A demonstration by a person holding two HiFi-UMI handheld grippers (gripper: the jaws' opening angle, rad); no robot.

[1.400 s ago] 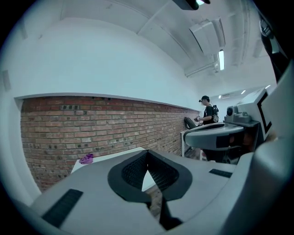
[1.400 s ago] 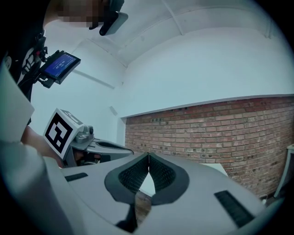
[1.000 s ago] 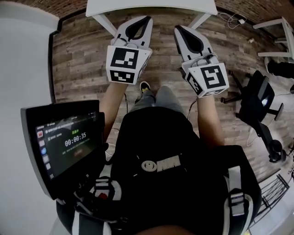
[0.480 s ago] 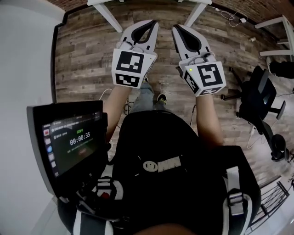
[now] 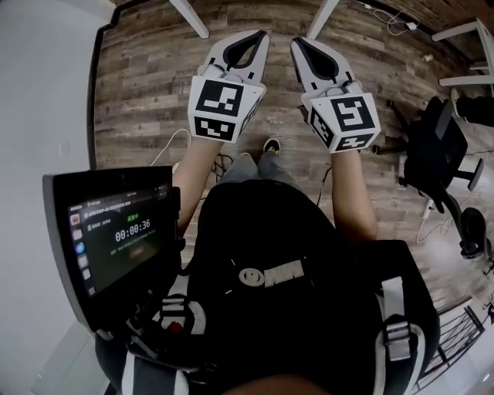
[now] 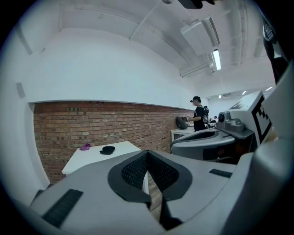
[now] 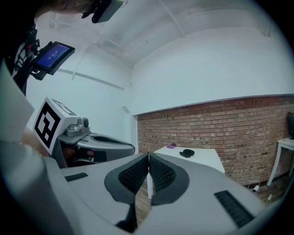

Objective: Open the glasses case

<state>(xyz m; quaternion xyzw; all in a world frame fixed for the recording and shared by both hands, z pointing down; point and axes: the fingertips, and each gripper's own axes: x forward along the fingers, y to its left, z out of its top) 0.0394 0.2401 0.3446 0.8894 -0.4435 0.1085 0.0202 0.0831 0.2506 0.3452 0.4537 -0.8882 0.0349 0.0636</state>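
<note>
A dark glasses case (image 6: 108, 149) lies shut on a white table (image 6: 119, 153) by a brick wall, well ahead of both grippers. It also shows in the right gripper view as the case (image 7: 186, 153) on the table (image 7: 204, 158). The case is not in the head view, where only the table's legs (image 5: 193, 17) show. My left gripper (image 5: 261, 36) and right gripper (image 5: 296, 42) are held side by side over the wooden floor. The left gripper (image 6: 147, 152) and the right gripper (image 7: 149, 154) are both shut with nothing between the pads.
A small purple thing (image 6: 84, 147) lies beside the case. A black office chair (image 5: 436, 154) stands to the right, with cables on the floor near it. A tablet (image 5: 116, 239) hangs at my chest. A person (image 6: 199, 114) stands far off by another table.
The white tabletop has slid out of the top of the head view, leaving only its legs. Both grippers stayed shut and side by side while I stepped across the floor.
</note>
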